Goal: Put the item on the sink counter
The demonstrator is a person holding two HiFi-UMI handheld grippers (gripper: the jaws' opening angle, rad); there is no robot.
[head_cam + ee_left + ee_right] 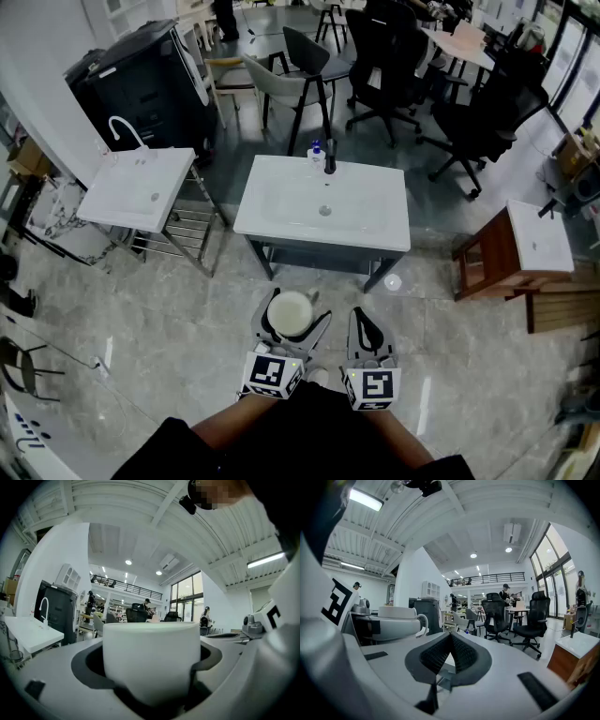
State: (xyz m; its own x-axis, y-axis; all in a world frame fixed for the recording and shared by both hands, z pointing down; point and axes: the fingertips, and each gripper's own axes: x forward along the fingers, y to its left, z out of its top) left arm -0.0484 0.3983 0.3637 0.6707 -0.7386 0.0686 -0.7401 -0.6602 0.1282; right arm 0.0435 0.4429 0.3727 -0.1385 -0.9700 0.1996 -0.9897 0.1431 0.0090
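Between the fingers [86, 666] of the left gripper [291, 304] sat a white mug [151, 658], upright, its rim level. The fingers stood very wide and pressed on both sides of the round body, low down. The mug's handle [423, 622] stuck out free, gripped by nothing. From above, the inside looked pale cream; whether anything was in it could not be told.

Just beside it, the right gripper [366, 326] had its ribbed fingers drawn together at a point, with nothing between them.

Both grippers were held out in front of the person, short of the near edge of the sink counter [261, 214] and well apart from it, over a grey stone floor [187, 319]. So the mug was in the air, not yet on the counter.

At the far edge of the sink counter stood a dark faucet [330, 161] with a small blue-capped bottle [316, 153] just beside it. The basin took up the middle, leaving flat white rim on either side. Left of the sink counter was a second white sink [141, 192]; beyond it were black office chairs [389, 66].

The mug looked like glazed ceramic: stiff, smooth and probably slippery, fairly light, and likely to chip or break if knocked or dropped. The grip around the body seemed sound; the flat rim seemed the safest landing place.
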